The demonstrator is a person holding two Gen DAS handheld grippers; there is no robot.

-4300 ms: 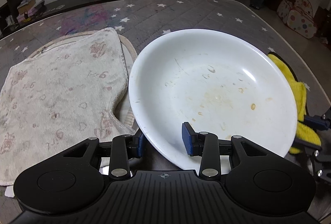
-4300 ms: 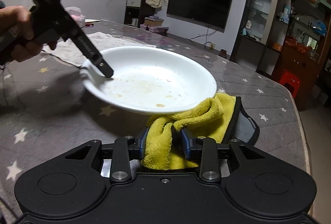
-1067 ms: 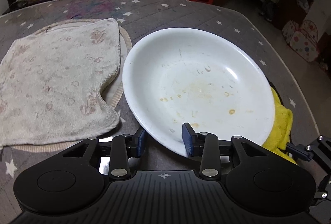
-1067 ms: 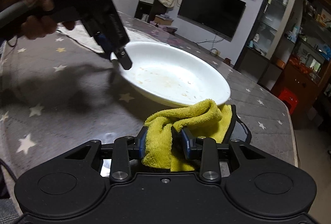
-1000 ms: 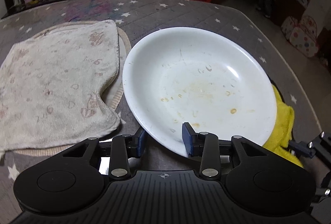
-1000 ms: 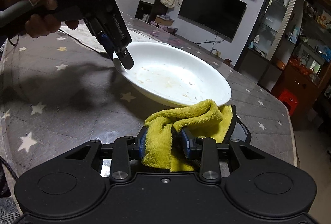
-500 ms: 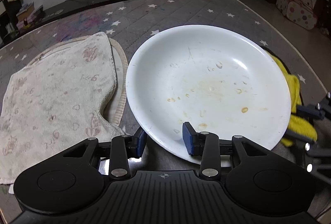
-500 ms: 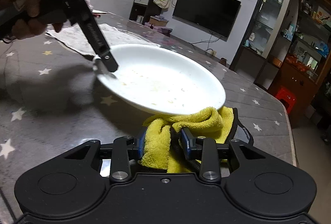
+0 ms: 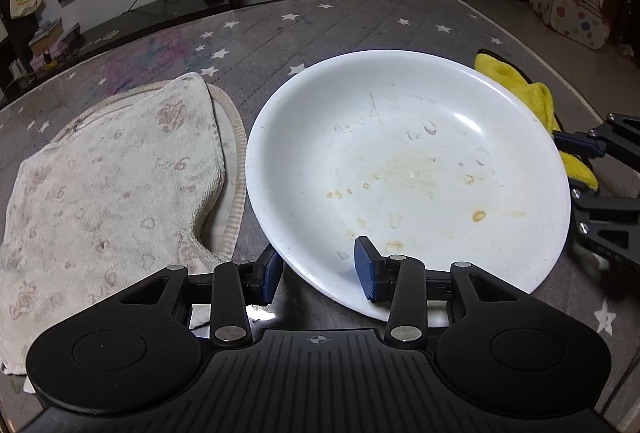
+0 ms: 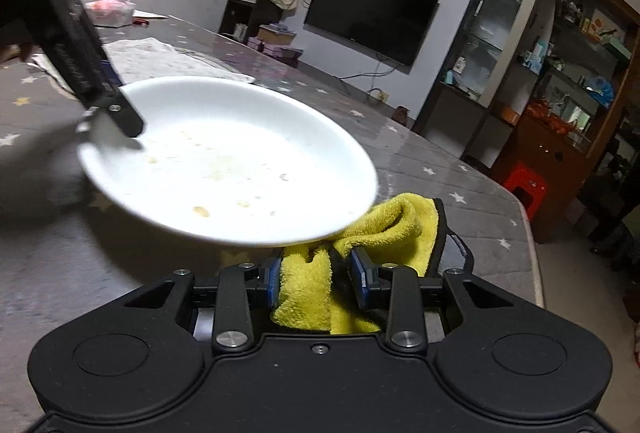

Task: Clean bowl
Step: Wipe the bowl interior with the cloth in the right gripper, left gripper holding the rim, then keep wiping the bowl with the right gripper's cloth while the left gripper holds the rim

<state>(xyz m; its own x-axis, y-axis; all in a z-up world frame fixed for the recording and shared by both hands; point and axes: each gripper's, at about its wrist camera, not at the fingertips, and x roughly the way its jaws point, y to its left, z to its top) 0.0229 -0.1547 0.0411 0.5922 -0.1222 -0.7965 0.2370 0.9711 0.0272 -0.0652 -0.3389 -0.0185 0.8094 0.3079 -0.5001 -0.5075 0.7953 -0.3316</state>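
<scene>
Left tongs [image 9: 318,271]: we find the near rim of the bowl [image 9: 408,161] between the two blue pads, one pad inside the bowl, the other under and outside the rim. The jaws are opening; whether the pads press on the rim we cannot tell from the wrist view. In the right wrist view these tongs [image 10: 120,121] reach in from the upper left, their tip over the bowl's [image 10: 224,157] far left rim.

Bowl: white, wide and shallow, raised and tilted above the table [image 9: 360,21], with brown and yellowish specks across its inside. It lies straight ahead of the left tongs and ahead and left of the right tongs.

Right tongs [image 10: 318,279]: clamped on a yellow cloth [image 10: 308,289], which bunches between the pads and spills forward under the bowl's near edge. From the left tongs the cloth [image 9: 532,101] shows beyond the bowl's right rim, with the right tongs [image 9: 580,169] beside it.

Towel [image 9: 100,185]: pale, patterned, lying flat on the table ahead and left of the left tongs, just beside the bowl.

Table: grey cover with white stars.
</scene>
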